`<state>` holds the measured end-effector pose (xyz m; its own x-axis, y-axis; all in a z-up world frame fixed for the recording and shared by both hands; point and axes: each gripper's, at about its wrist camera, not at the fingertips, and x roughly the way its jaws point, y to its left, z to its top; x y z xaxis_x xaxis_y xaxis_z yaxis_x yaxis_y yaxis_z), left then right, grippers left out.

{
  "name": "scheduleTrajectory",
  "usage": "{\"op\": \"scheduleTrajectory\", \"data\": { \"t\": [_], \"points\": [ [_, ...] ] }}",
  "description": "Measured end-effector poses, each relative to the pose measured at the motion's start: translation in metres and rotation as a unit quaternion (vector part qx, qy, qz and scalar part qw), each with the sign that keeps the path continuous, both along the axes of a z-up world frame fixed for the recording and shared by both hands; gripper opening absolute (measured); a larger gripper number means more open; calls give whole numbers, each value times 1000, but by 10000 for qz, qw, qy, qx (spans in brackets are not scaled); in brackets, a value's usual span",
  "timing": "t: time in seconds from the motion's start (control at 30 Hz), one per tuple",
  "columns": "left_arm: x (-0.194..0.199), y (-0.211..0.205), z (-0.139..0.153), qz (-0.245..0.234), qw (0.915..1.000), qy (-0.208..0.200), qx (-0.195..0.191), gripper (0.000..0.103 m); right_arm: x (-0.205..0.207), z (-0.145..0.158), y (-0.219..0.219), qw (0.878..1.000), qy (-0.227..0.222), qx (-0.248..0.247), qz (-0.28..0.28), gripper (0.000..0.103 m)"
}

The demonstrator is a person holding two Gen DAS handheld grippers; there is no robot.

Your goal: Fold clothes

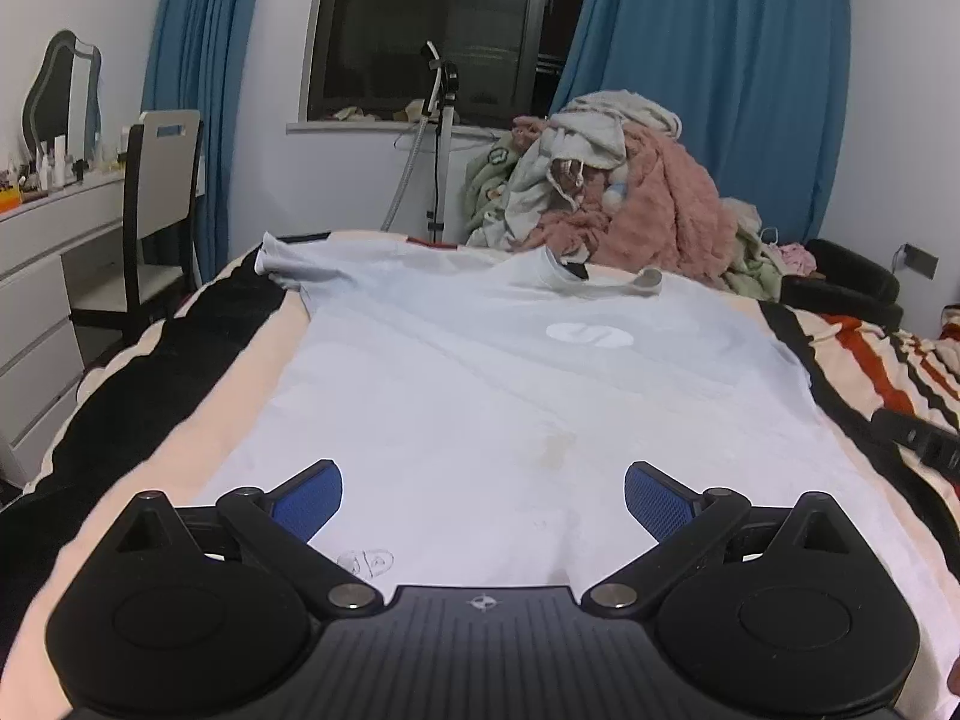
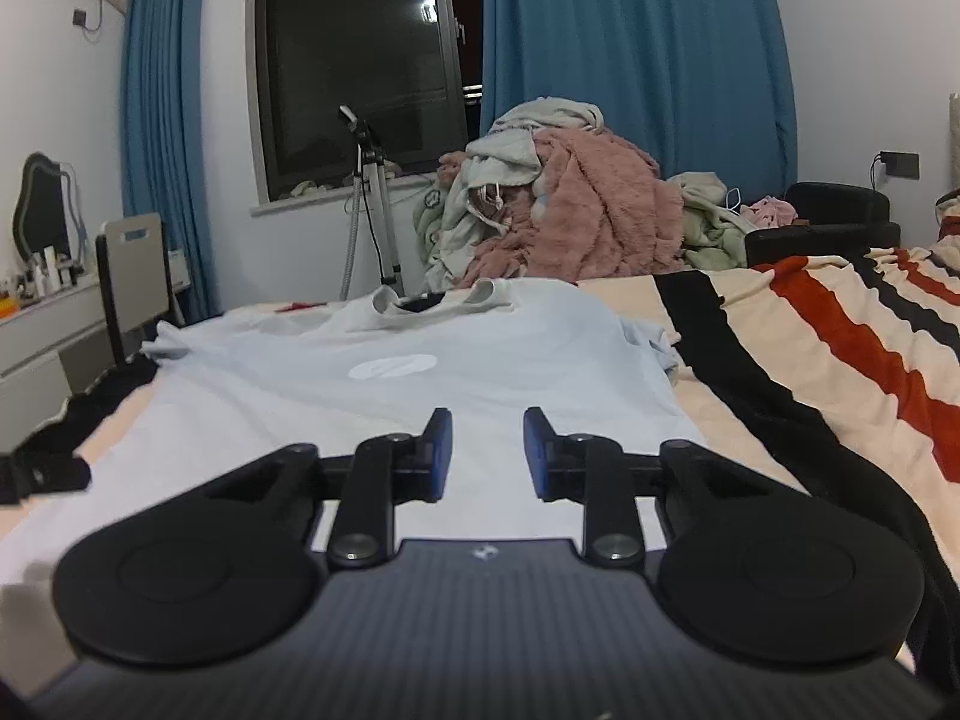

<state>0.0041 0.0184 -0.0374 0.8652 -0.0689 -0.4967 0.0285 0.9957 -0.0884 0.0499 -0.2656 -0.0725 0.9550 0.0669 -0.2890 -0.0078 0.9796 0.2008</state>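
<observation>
A pale T-shirt (image 1: 456, 372) lies spread flat on the bed, collar (image 1: 576, 276) toward the far edge, hem toward the near edge where both grippers hang. Under it is a striped blanket (image 2: 840, 348), cream with black and red bands.

The left gripper (image 1: 483, 501) sits over the shirt's near part, jaws flung wide, blue pads (image 1: 309, 504) well apart, nothing between them but open cloth below. It's released, gripping nothing.

The right gripper (image 2: 487, 453) hovers over the same shirt further toward the right side, jaws drawn in to a narrow gap with the pads (image 2: 443, 450) not touching each other. No cloth sits between them; the fabric shows flat beyond the gap. Loose, then, holding nothing.

Edges: the shirt's left side runs close along the cream band, with a black band (image 1: 180, 360) between it and the bed's left edge. One sleeve (image 1: 288, 255) reaches toward the far left corner. The right side edge (image 2: 672, 396) ends just short of a black stripe, and the other sleeve (image 2: 651, 342) is bunched there.

Room to move: wide bare blanket to the right of the shirt. Beyond the far edge a heap of clothes (image 2: 564, 216), blue curtains (image 2: 630, 60) and a dark window (image 2: 354, 60). A chair (image 1: 159, 204) and a white dresser (image 1: 48, 276) stand off the left edge.
</observation>
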Motion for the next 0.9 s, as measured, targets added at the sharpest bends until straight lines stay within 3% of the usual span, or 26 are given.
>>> {"op": "scheduleTrajectory", "data": {
  "t": [0.07, 0.1, 0.17, 0.23, 0.43, 0.57, 0.67, 0.77, 0.9],
  "points": [
    [6, 1, 0, -11, 9999, 87, -60, 101, 3, 0, -9, 9994, -4, 350, 28, 35],
    [7, 1, 0, -15, 9999, 104, -76, 101, 4, 0, -13, 9986, -5, 525, 41, 61],
    [8, 0, -1, -24, 9999, 137, -103, 101, 8, -1, -24, 9957, -41, 927, -80, 103],
    [11, -1, -3, -31, 9998, 176, -74, 102, 17, -6, -39, 9900, -251, 1354, -295, 102],
    [21, -9, -14, -99, 9993, 370, -36, 102, 94, -30, -100, 9724, 86, 2279, -497, 101],
    [34, -14, -26, -144, 9984, 540, -95, 102, 150, -53, -144, 9580, 248, 2752, -771, 80],
    [46, -19, -35, -215, 9978, 619, -138, 102, 194, -70, -170, 9487, 370, 3010, -894, 79],
    [58, -22, -43, -226, 9976, 623, -191, 102, 227, -90, -183, 9490, 450, 3015, -802, 78],
    [79, -28, -53, -251, 9959, 772, -395, 102, 258, -110, -186, 9543, 700, 2774, -865, 63]
  ]
}}
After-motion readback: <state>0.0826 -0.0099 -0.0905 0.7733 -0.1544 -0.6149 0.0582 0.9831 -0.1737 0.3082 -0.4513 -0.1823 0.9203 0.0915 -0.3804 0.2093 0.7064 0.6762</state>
